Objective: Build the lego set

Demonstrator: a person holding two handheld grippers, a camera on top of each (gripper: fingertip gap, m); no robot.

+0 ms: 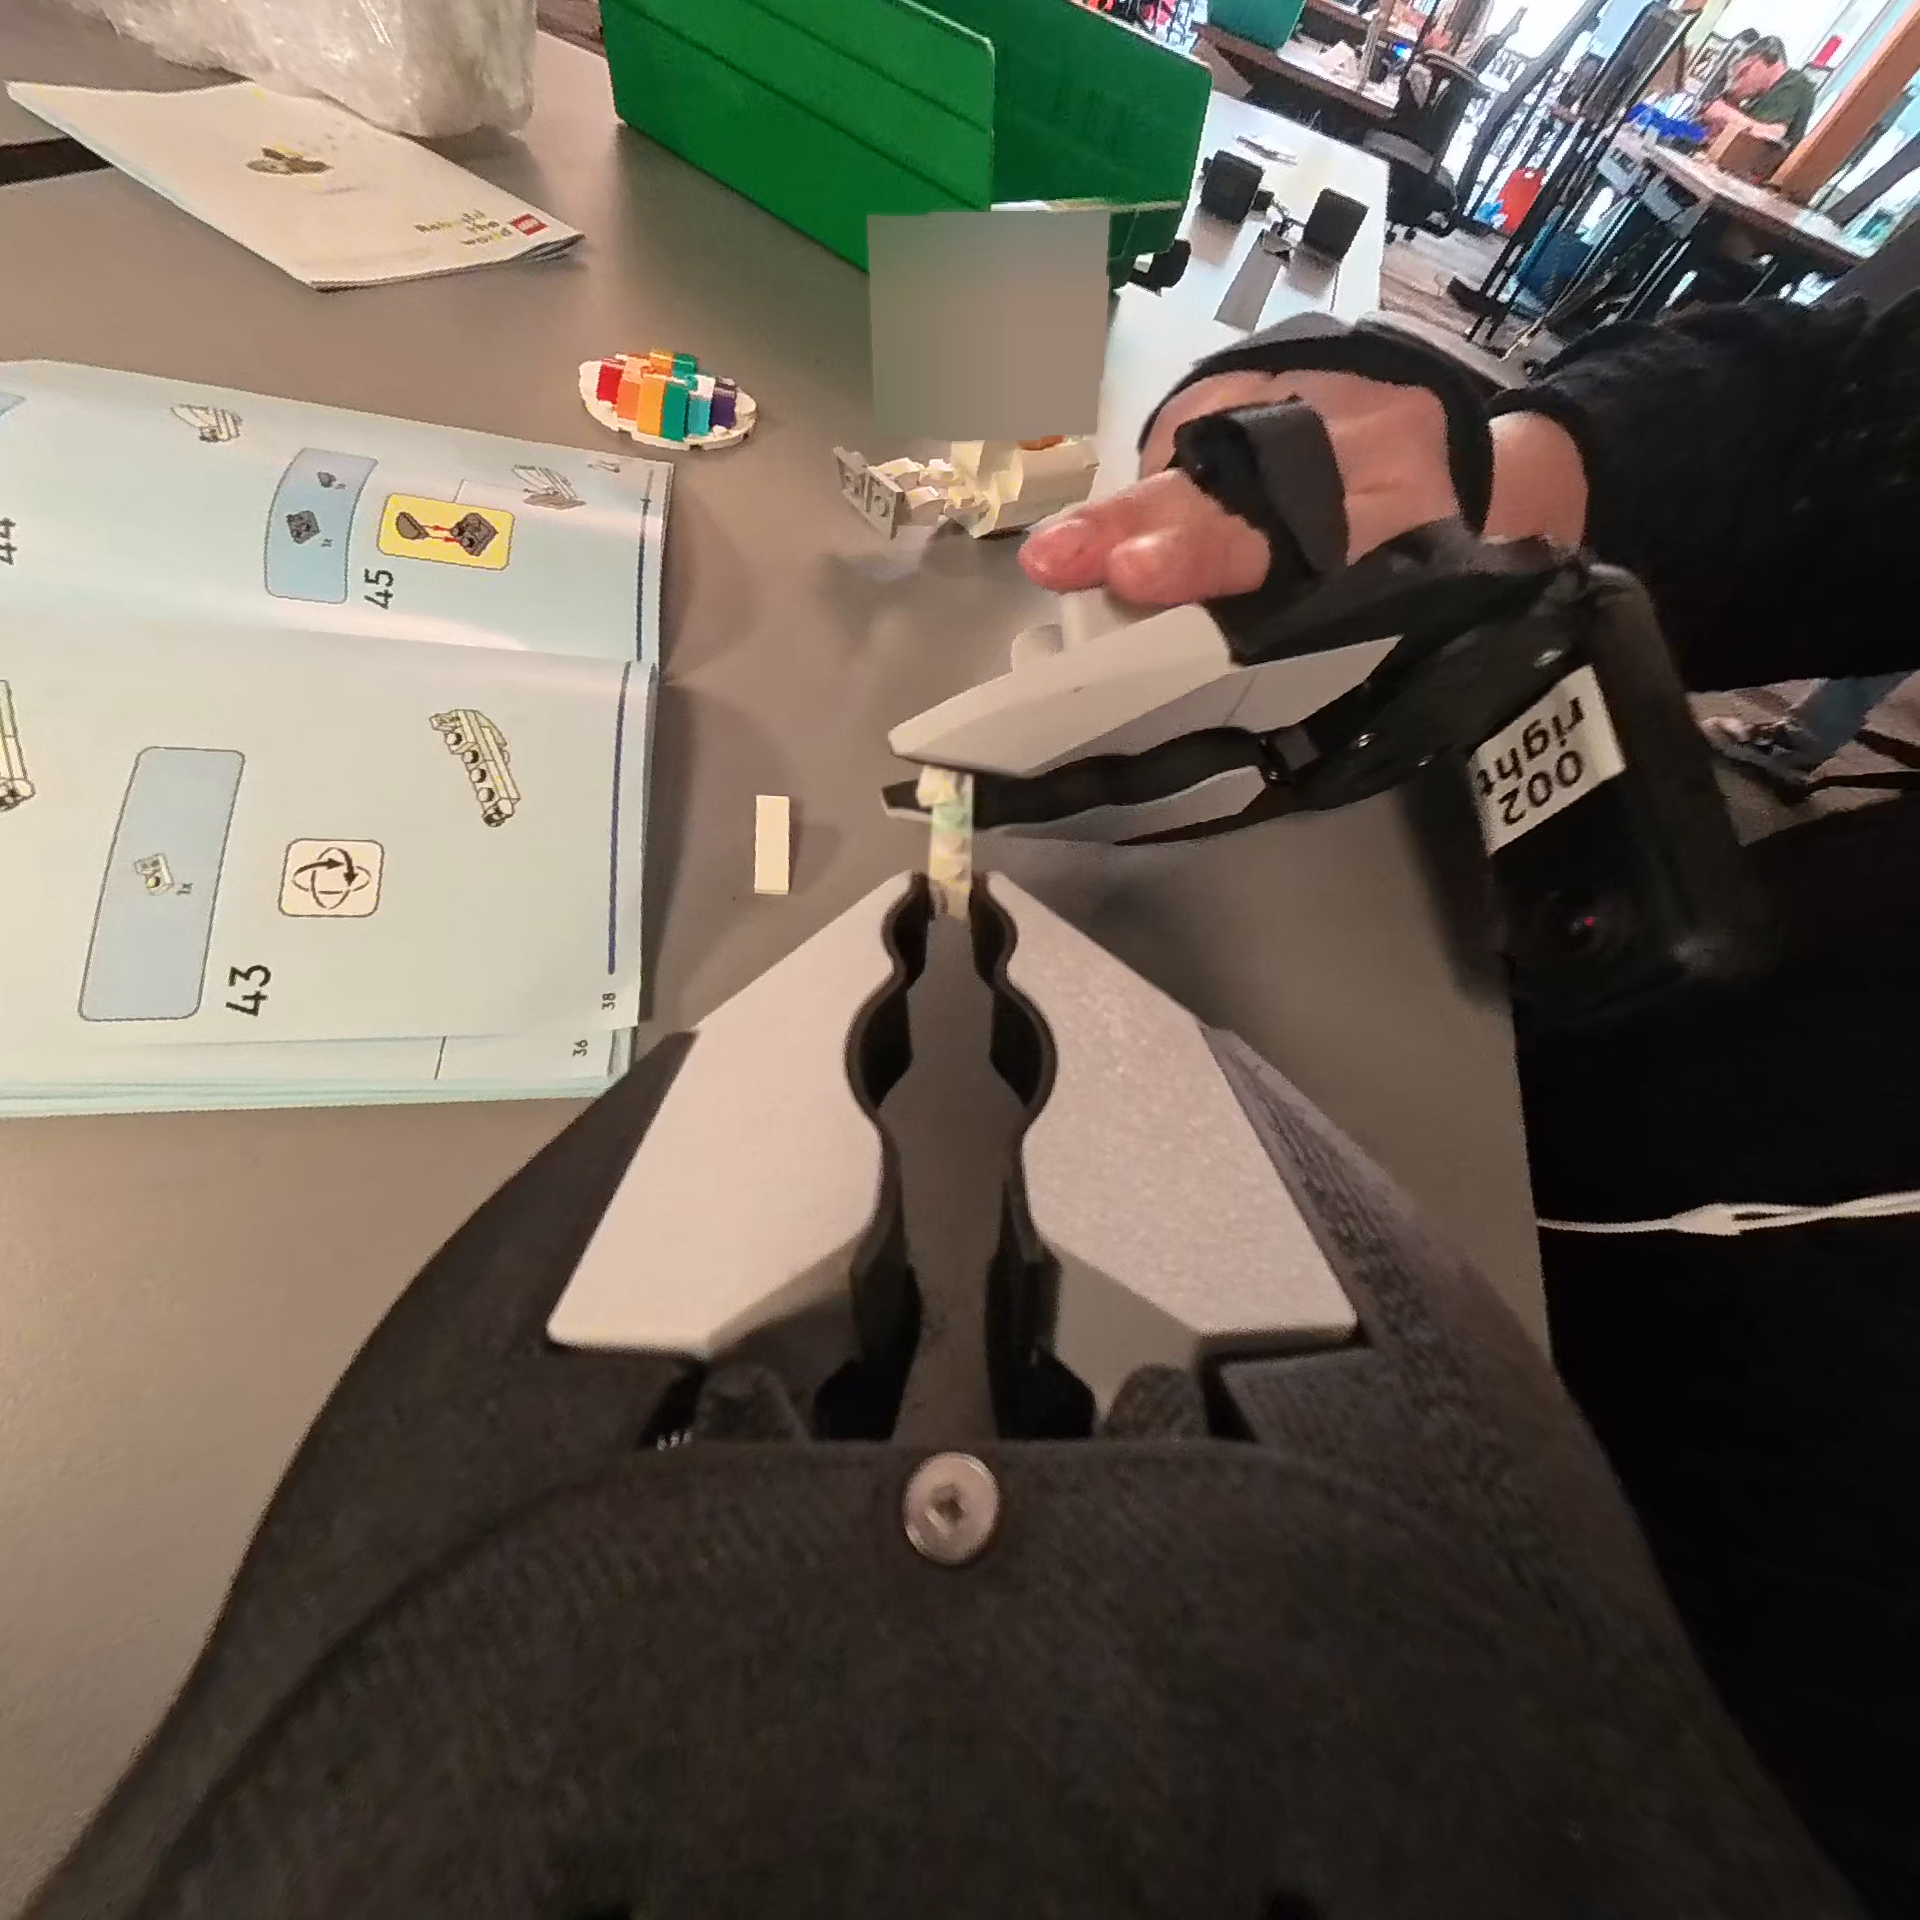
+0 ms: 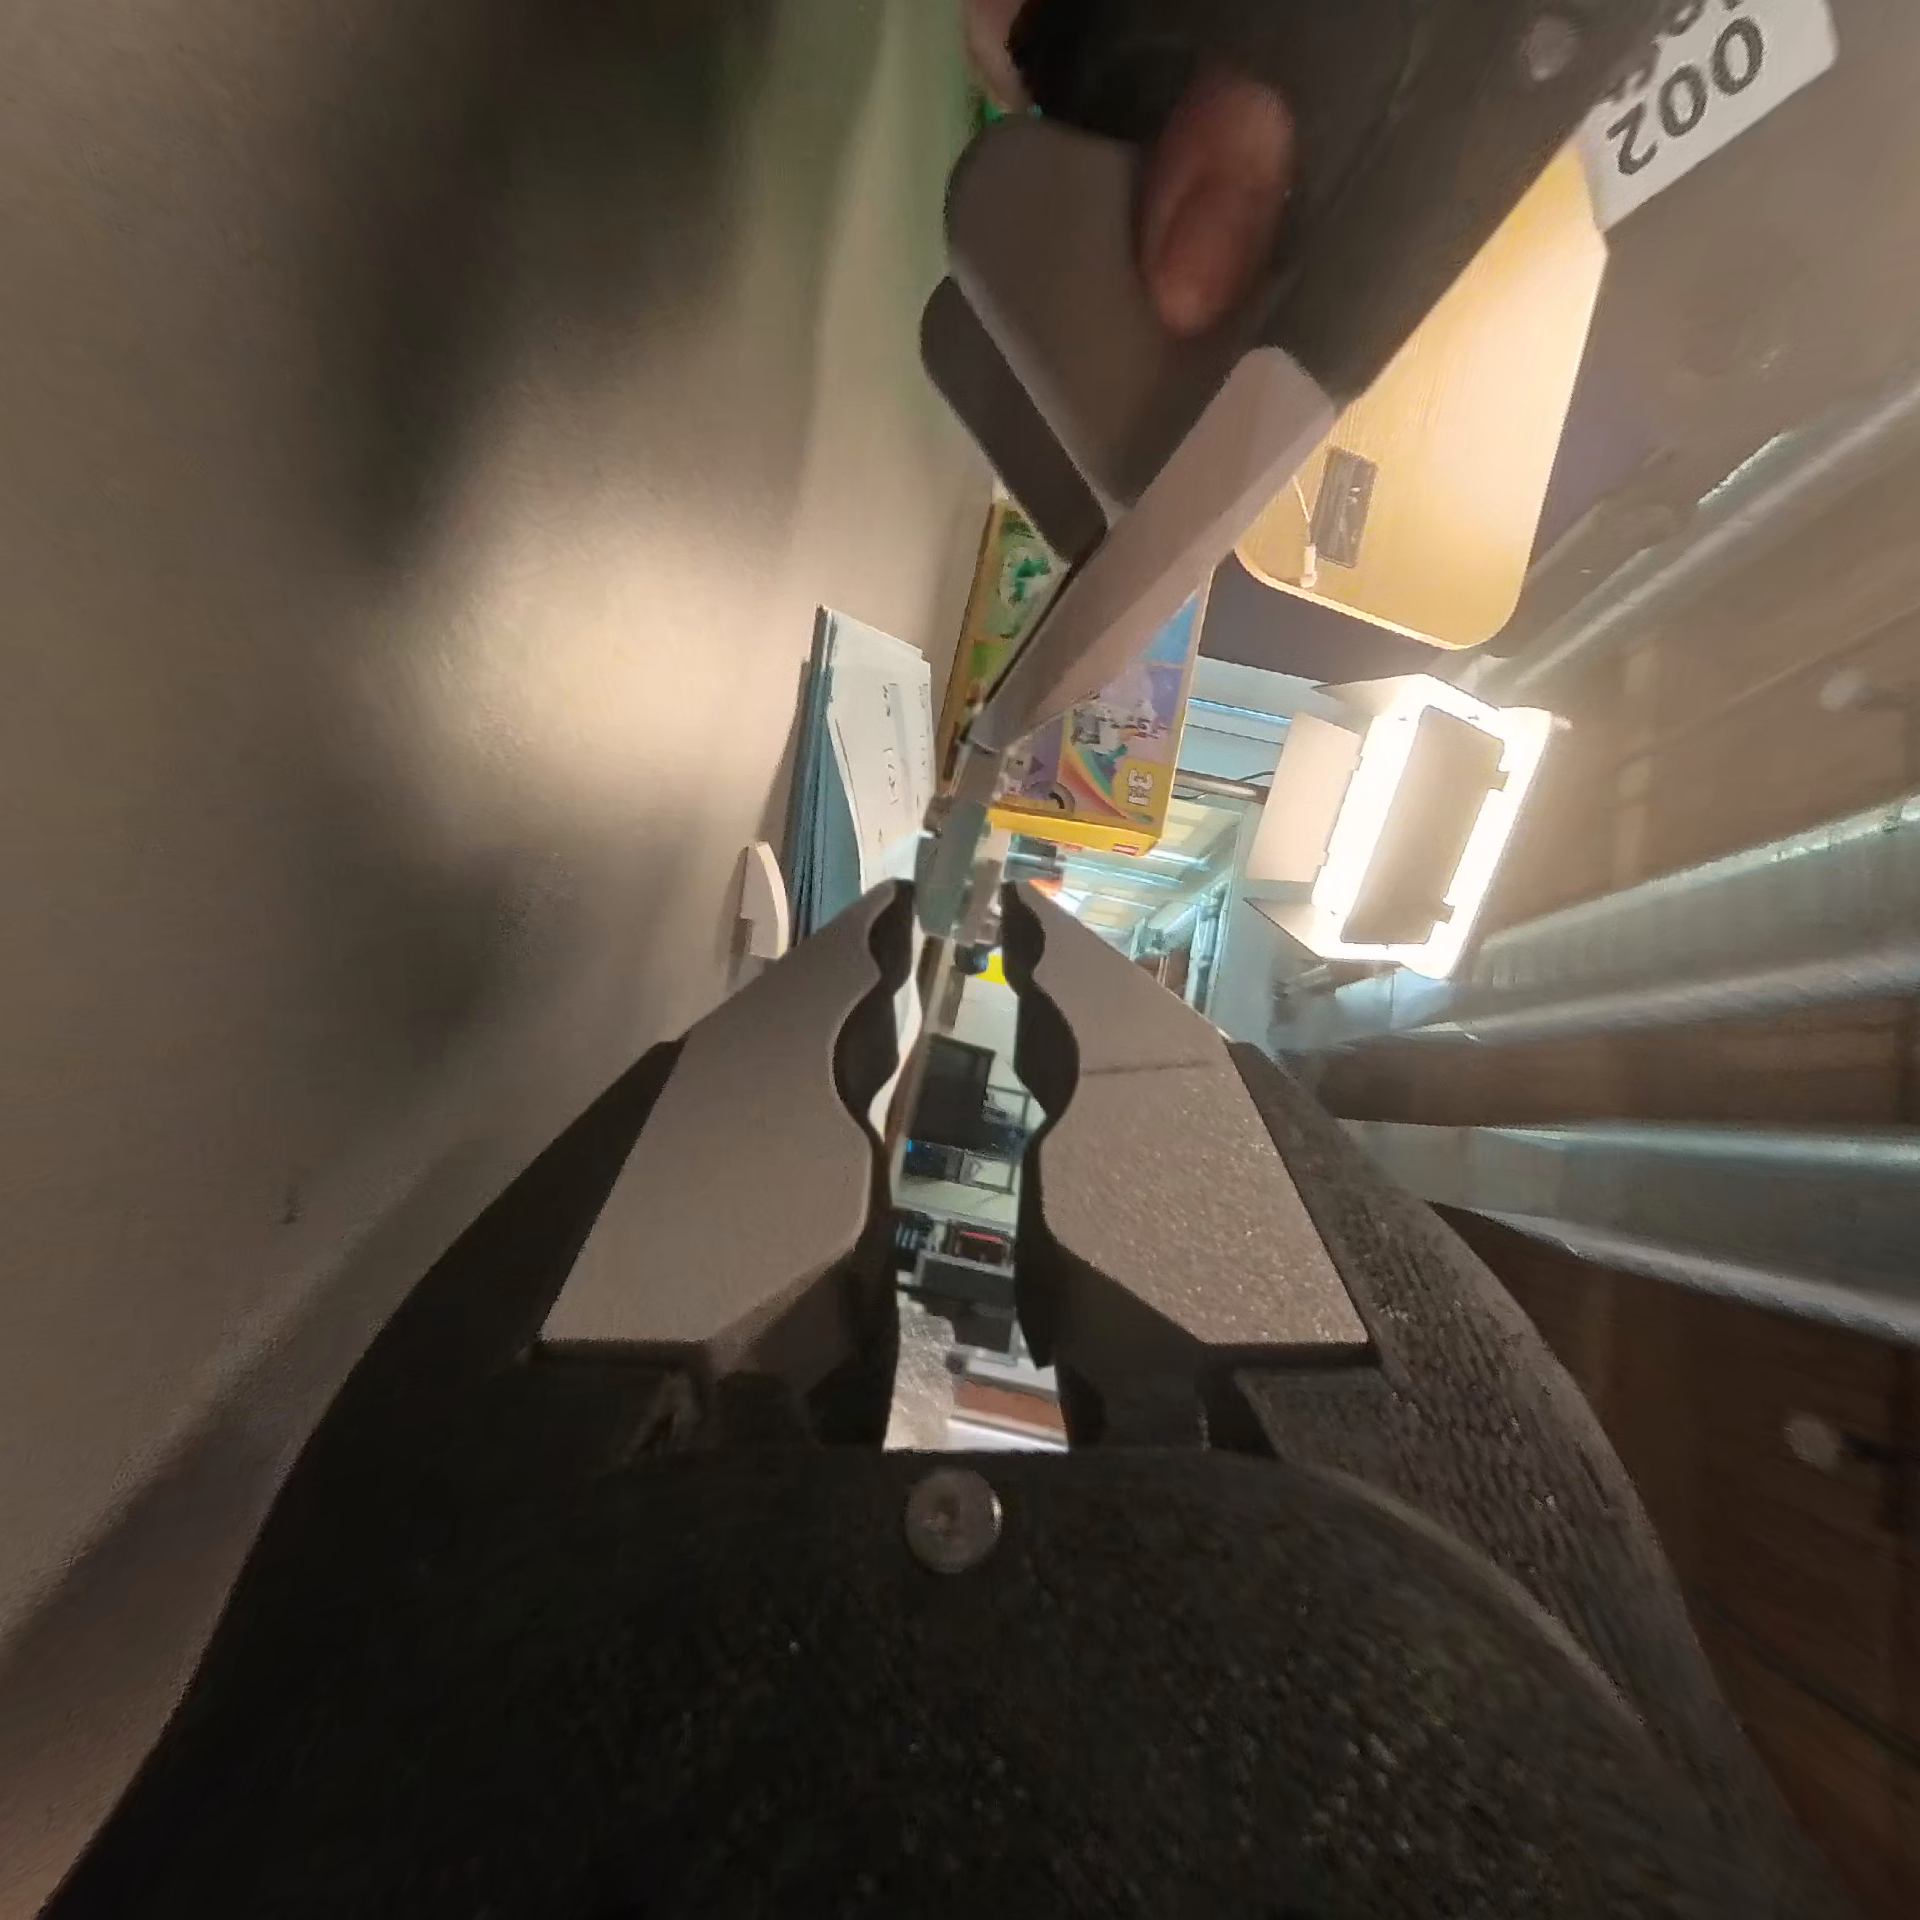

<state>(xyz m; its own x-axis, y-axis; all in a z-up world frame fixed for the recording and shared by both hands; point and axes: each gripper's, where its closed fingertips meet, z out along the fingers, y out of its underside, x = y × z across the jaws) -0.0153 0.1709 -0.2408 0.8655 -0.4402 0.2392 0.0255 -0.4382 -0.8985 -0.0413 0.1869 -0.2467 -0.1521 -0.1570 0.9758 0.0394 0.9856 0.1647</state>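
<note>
A small white and pale-green lego assembly (image 1: 951, 847) is held above the grey table (image 1: 312, 1299) between both grippers. My left gripper (image 1: 951, 891) is shut on its near end. My right gripper (image 1: 932, 795) comes in from the right, held by a gloved hand, and is shut on its far end. In the right wrist view the same assembly (image 2: 951, 883) sits between the right gripper's tips (image 2: 961, 906), and the left gripper (image 2: 961, 779) reaches it from above. A loose white tile (image 1: 774, 844) lies on the table just left of the grippers.
The open instruction booklet (image 1: 312, 727) lies at the left. A rainbow lego piece on a white plate (image 1: 670, 400) and a white partial build (image 1: 977, 488) lie beyond it. Green bins (image 1: 883, 114), a second booklet (image 1: 312, 177) and a plastic bag (image 1: 343, 52) are at the back. The lego box (image 2: 1101, 748) shows in the right wrist view.
</note>
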